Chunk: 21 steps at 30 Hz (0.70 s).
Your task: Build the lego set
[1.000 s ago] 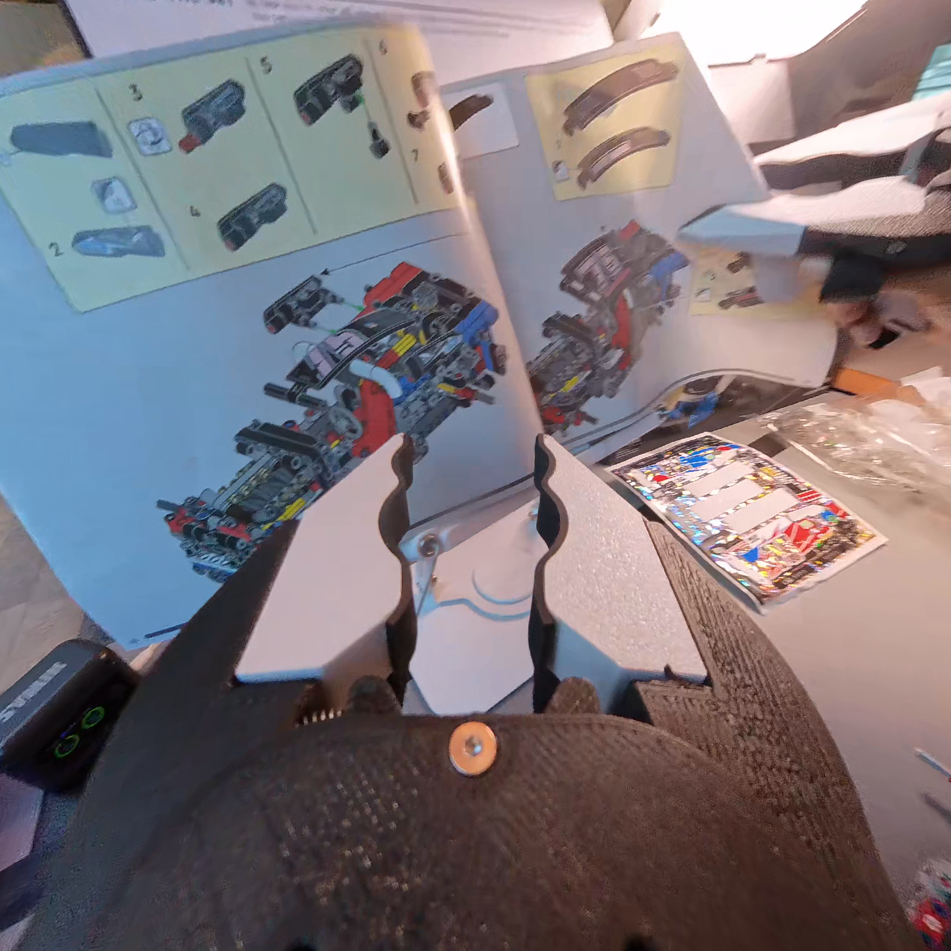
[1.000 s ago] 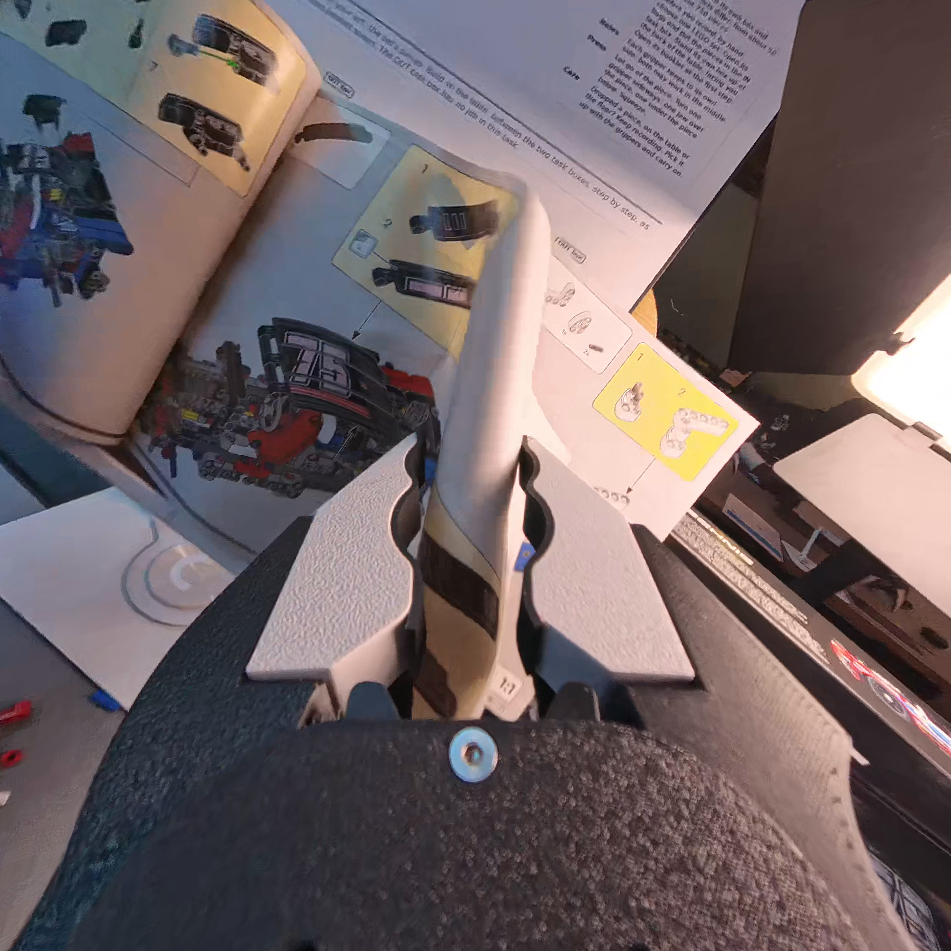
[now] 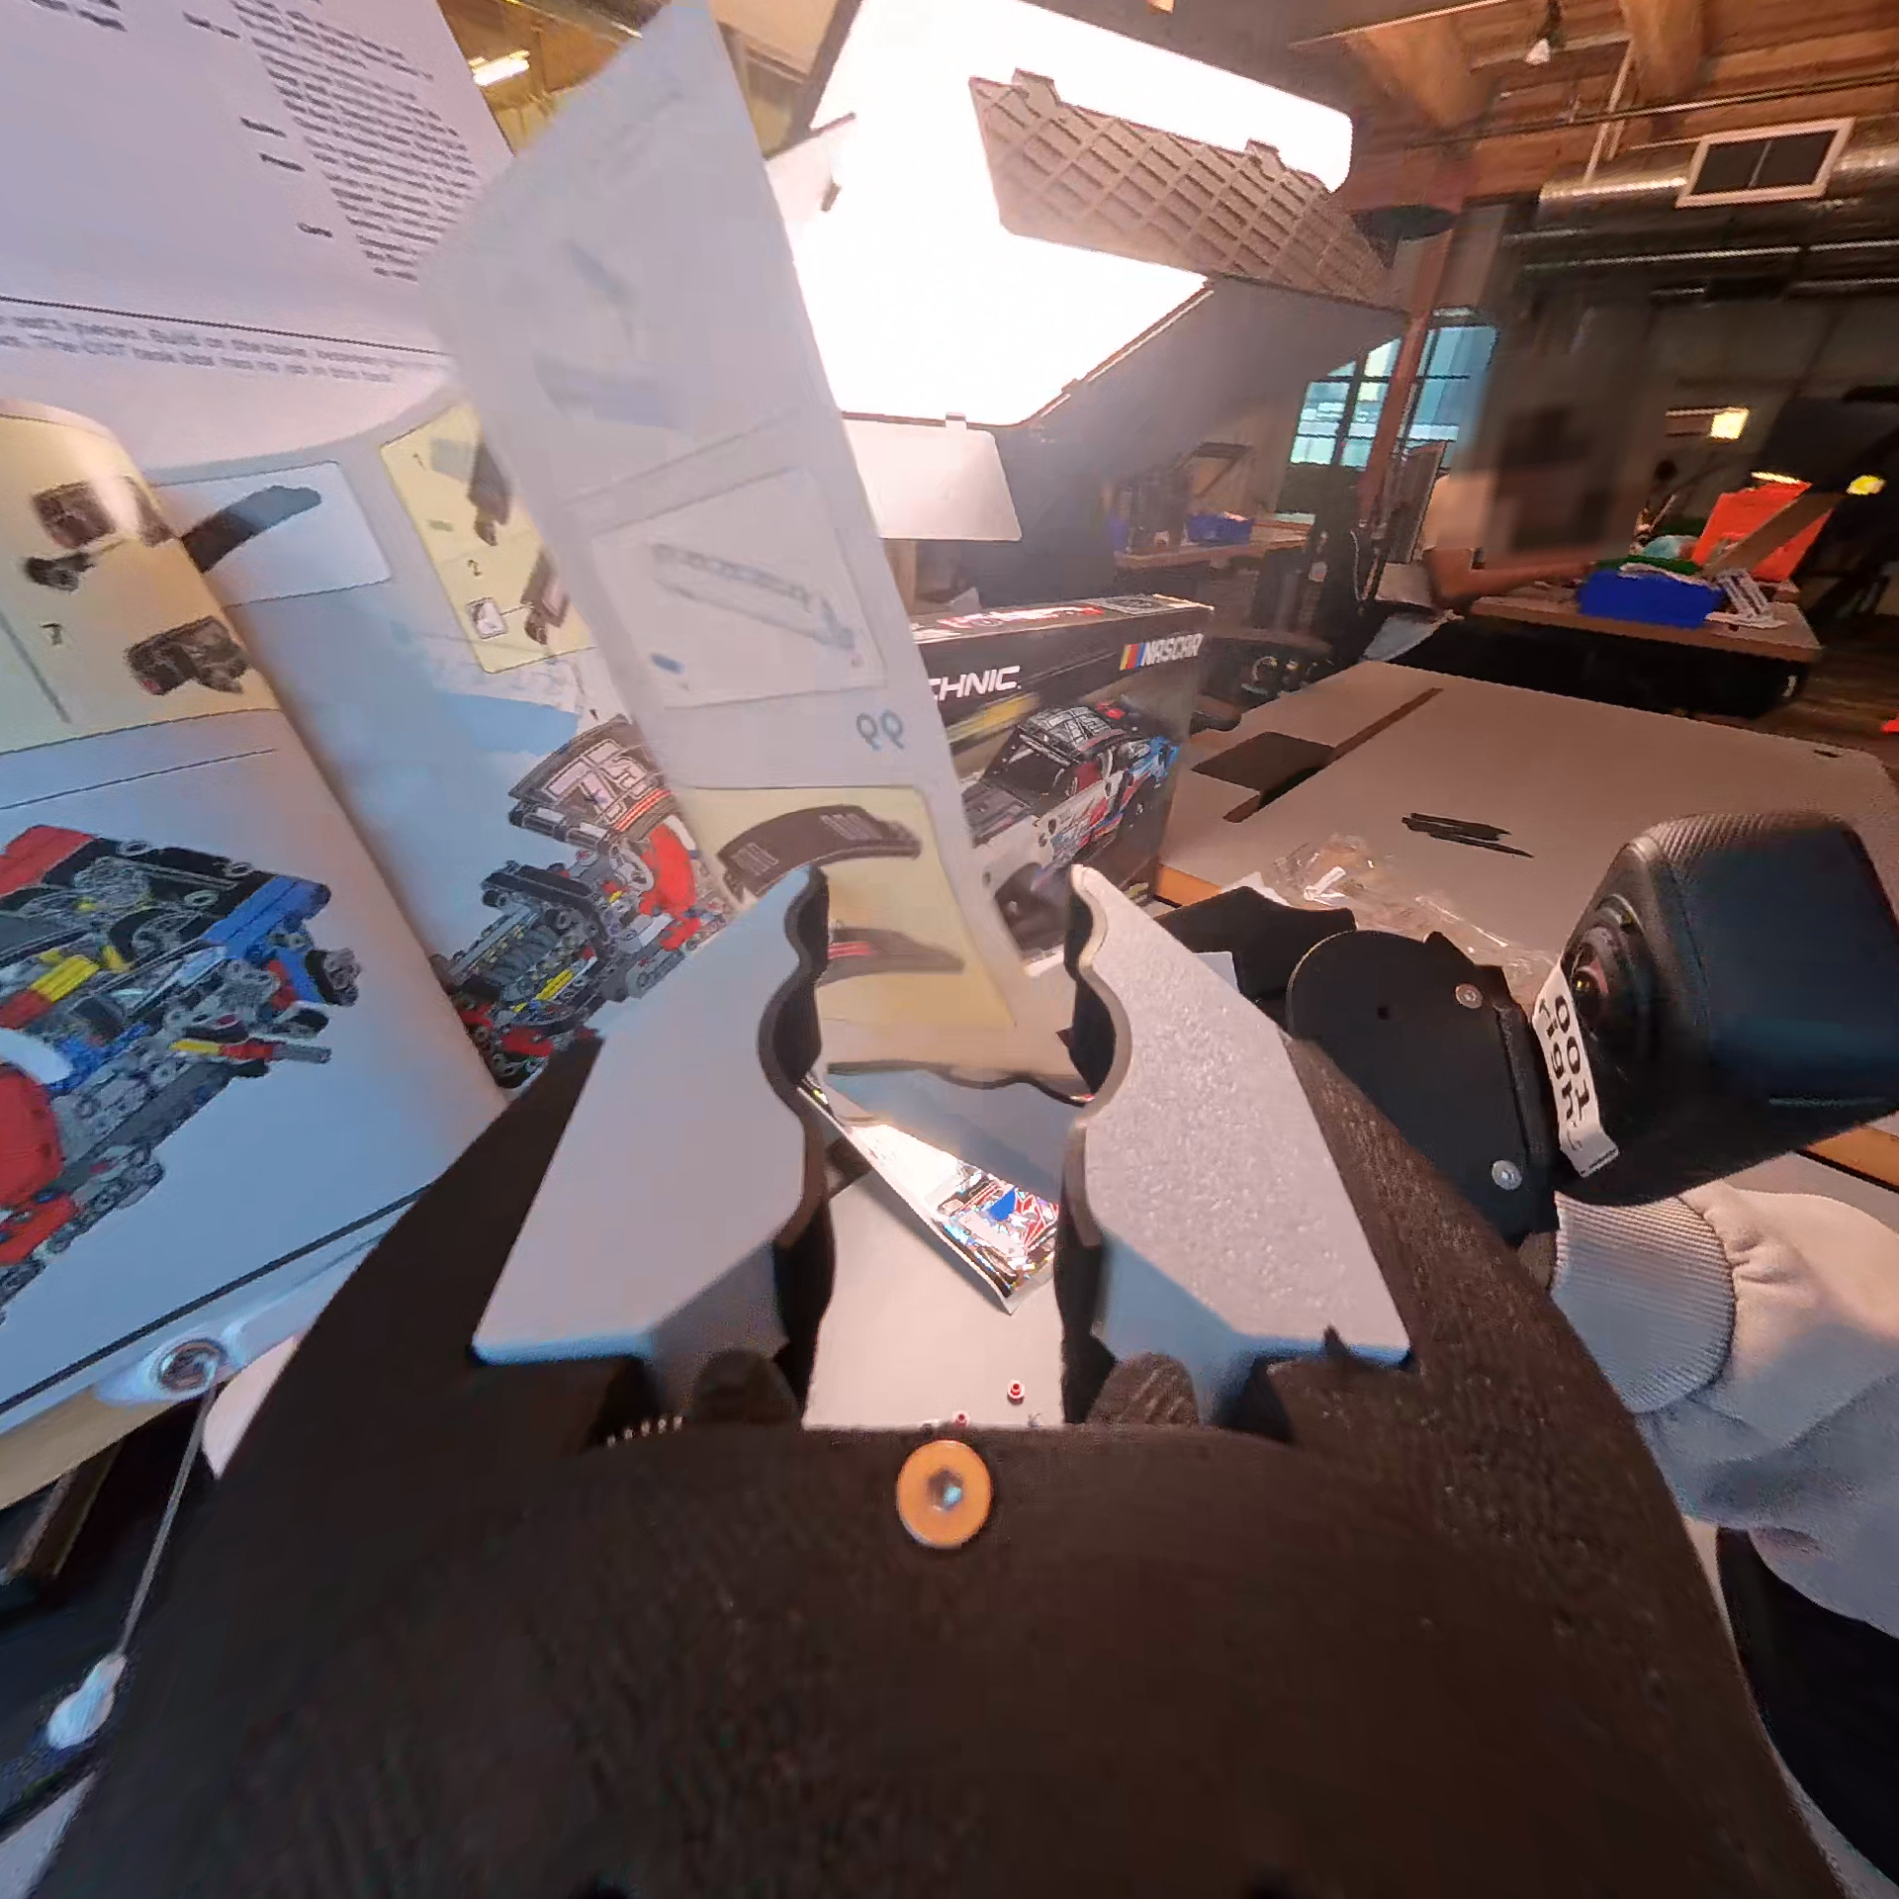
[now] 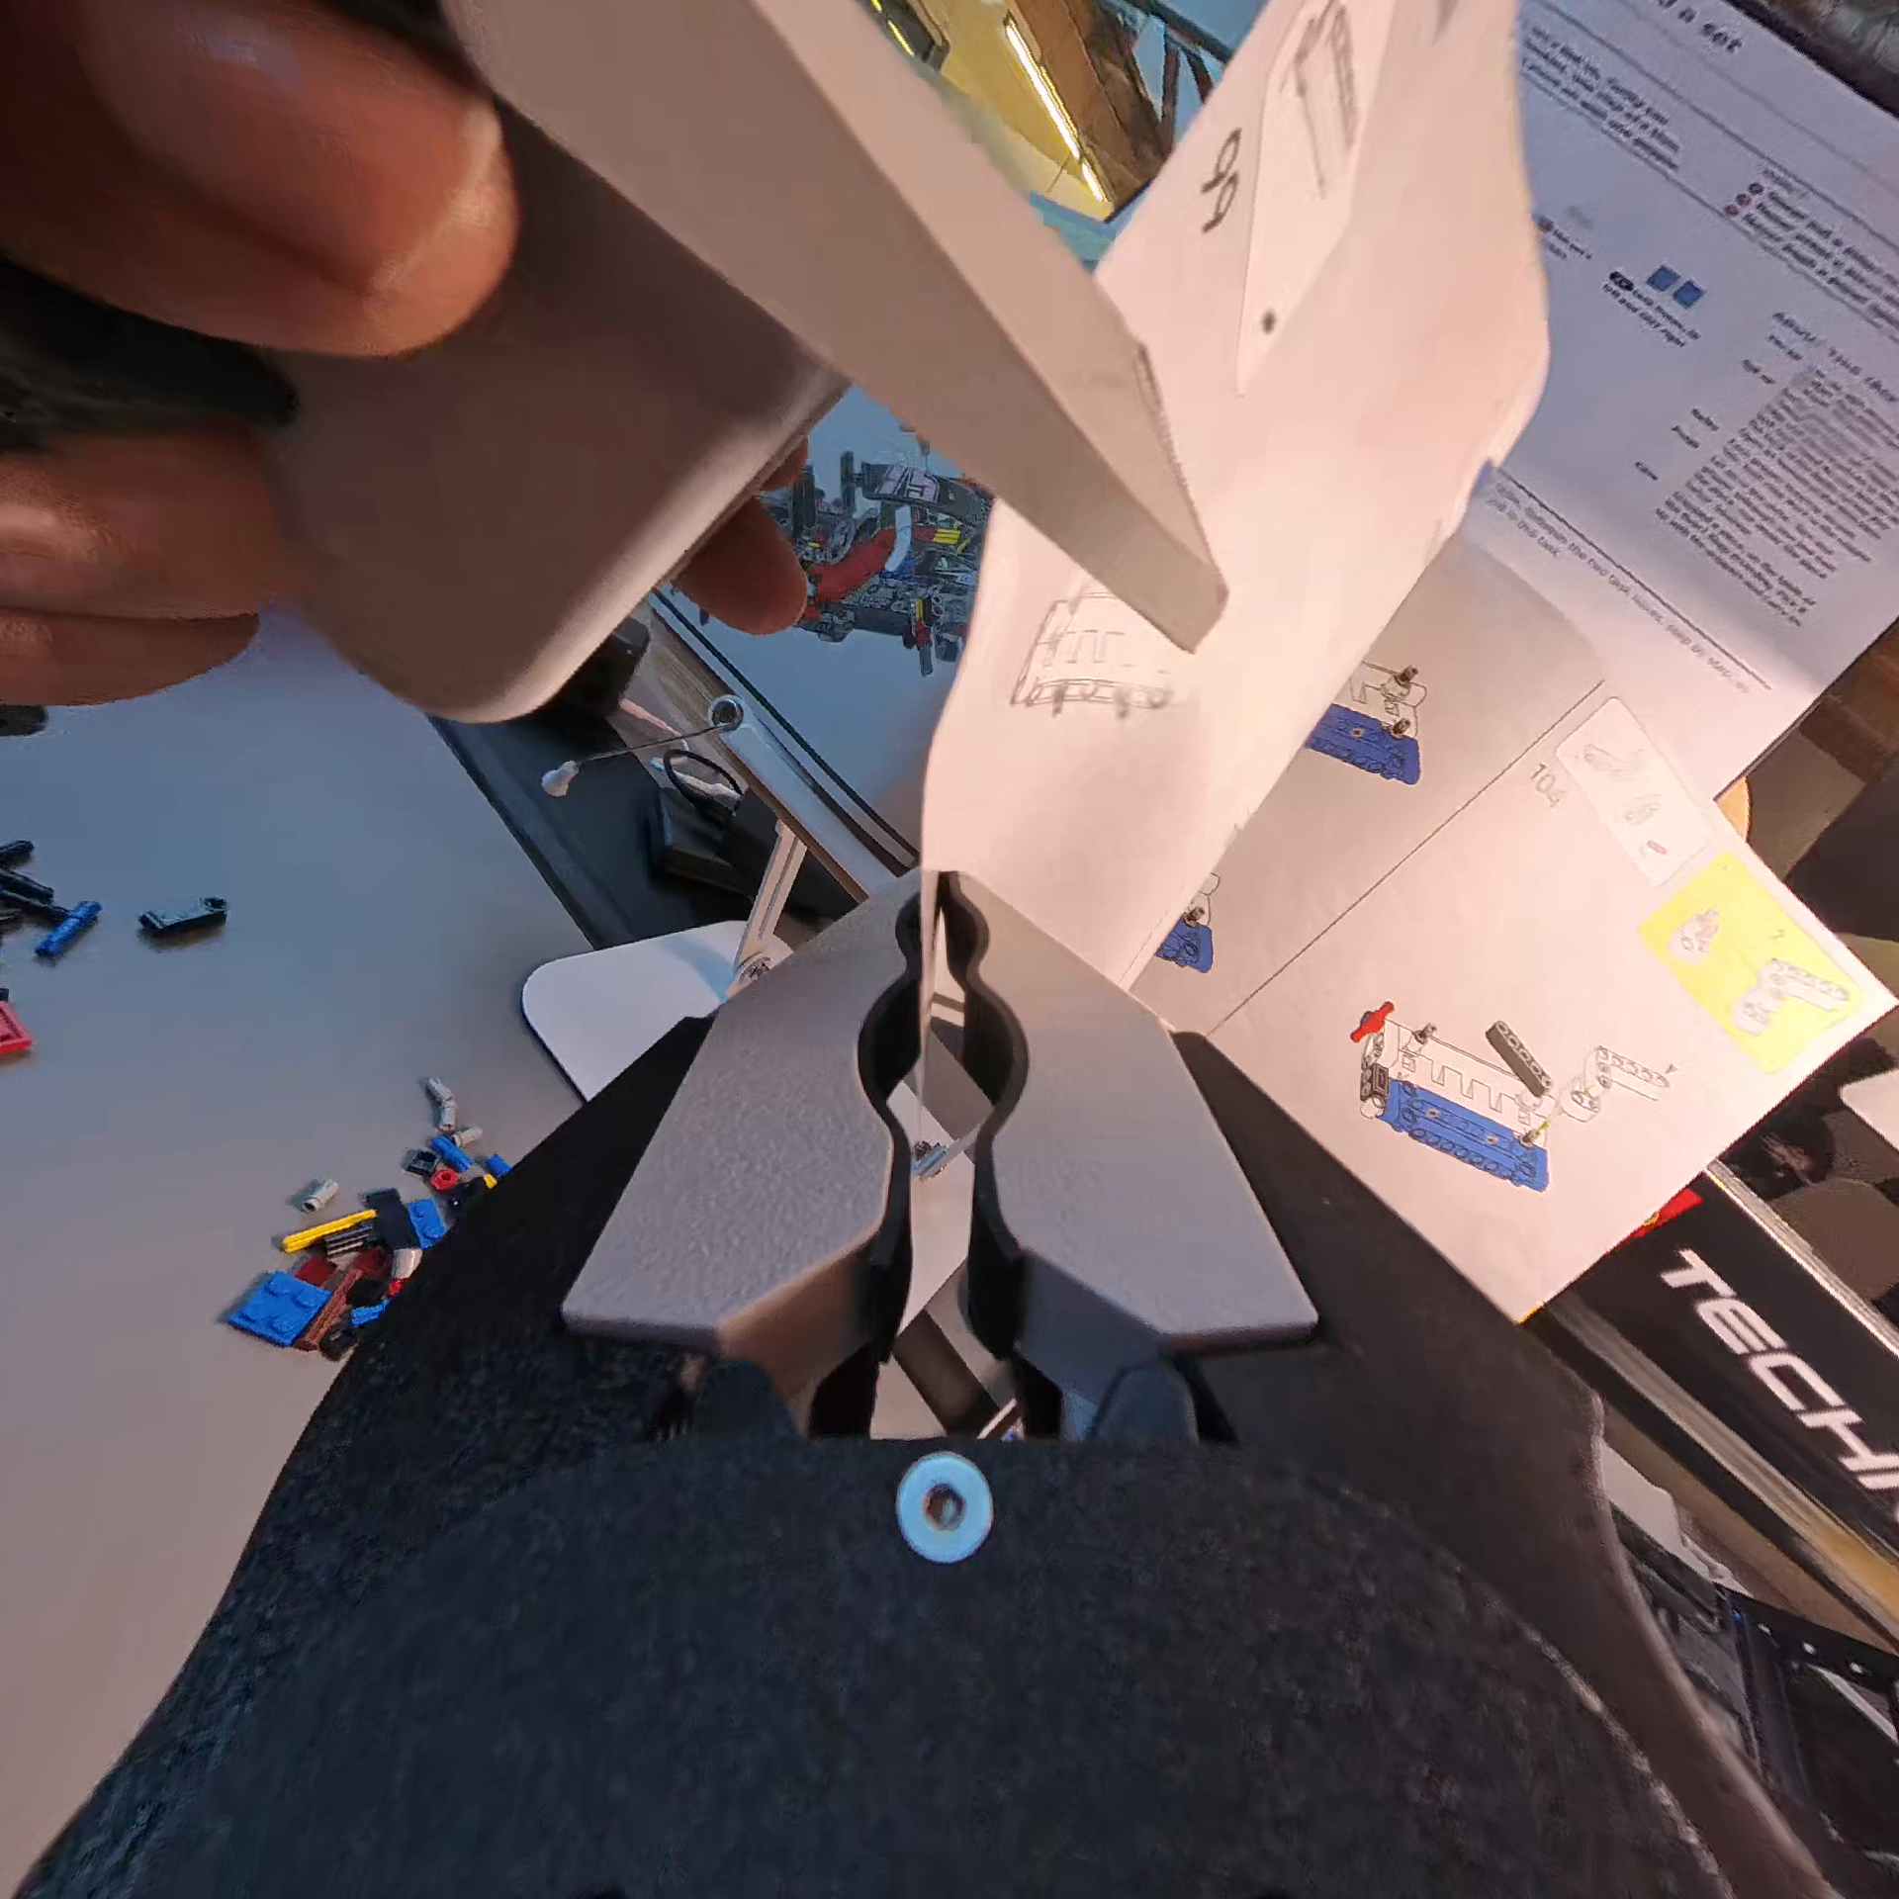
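Page-turning in progress, not assembly. Right gripper, grey textured fingers on a black body, is clamped on the lower edge of one thin white page of the glossy colour-printed Lego instruction booklet, so the sheet stands upright and curls above its tips. Judged reason: the page is pinched at its edge so it can be carried across the spine without creasing.

Left gripper, same build, has jaws parted with nothing between them; the lifted page stands just beyond its tips, seemingly not touching. Probably waiting to catch or flatten the sheet.

Booklet leans propped open on a white stand at the far side of the grey desk. Loose blue, black, red and yellow Lego pieces lie well to the left of the right gripper, untouched. Black set box stands behind the booklet, toward the desk's far edge.
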{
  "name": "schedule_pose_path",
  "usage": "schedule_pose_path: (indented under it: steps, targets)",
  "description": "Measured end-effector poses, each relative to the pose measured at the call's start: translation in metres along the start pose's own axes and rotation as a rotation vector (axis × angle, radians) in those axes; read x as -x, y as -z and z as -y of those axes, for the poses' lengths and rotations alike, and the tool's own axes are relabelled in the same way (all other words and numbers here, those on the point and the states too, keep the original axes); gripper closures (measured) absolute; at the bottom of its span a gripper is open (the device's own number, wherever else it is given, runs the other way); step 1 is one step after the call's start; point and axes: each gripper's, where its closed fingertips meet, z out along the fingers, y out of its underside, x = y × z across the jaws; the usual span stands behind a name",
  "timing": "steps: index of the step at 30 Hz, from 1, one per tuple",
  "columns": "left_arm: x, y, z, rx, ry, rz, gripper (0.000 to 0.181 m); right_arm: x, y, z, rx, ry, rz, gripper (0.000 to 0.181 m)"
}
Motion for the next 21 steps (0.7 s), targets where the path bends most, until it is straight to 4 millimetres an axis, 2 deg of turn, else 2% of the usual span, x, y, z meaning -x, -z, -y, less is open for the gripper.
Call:
schedule_pose_path:
  steps: [1, 3, 6, 7, 8, 10, 11, 13, 15, 19, 21]
  targets:
    - [0.004, 0.006, 0.002, -0.019, -0.003, 0.029, 0.135, 0.005, -0.004, 0.004, 0.0, 0.028, -0.004, 0.181]
    - [0.016, 0.016, 0.006, -0.05, 0.015, 0.079, 0.143, 0.017, -0.011, 0.014, 0.001, 0.101, -0.011, 0.181]
    - [0.045, 0.032, 0.006, -0.065, 0.031, 0.161, 0.18, 0.035, -0.02, 0.026, -0.003, 0.164, 0.014, 0.181]
    - [0.056, 0.039, 0.008, -0.068, 0.017, 0.195, 0.181, 0.041, -0.02, 0.03, -0.018, 0.16, 0.047, 0.176]
    - [0.065, 0.046, 0.008, -0.062, 0.006, 0.22, 0.181, 0.049, -0.017, 0.034, -0.034, 0.137, 0.105, 0.165]
    - [0.085, 0.061, 0.009, -0.051, -0.002, 0.255, 0.181, 0.068, -0.005, 0.046, -0.079, 0.019, 0.275, 0.129]
    - [0.095, 0.069, 0.01, -0.048, -0.004, 0.271, 0.181, 0.073, 0.002, 0.051, -0.093, -0.042, 0.346, 0.12]
    - [0.121, 0.085, 0.01, -0.022, -0.023, 0.319, 0.181, 0.068, 0.009, 0.056, -0.104, -0.092, 0.379, 0.121]
    - [0.154, 0.1, 0.007, 0.015, -0.033, 0.38, 0.181, 0.05, 0.003, 0.05, -0.077, -0.07, 0.34, 0.132]
    - [0.217, 0.115, -0.01, 0.066, 0.028, 0.427, 0.181, 0.004, -0.037, 0.023, 0.043, -0.009, 0.209, 0.156]
    - [0.238, 0.112, -0.018, 0.097, 0.015, 0.418, 0.181, -0.009, -0.061, 0.017, 0.077, -0.001, 0.183, 0.16]
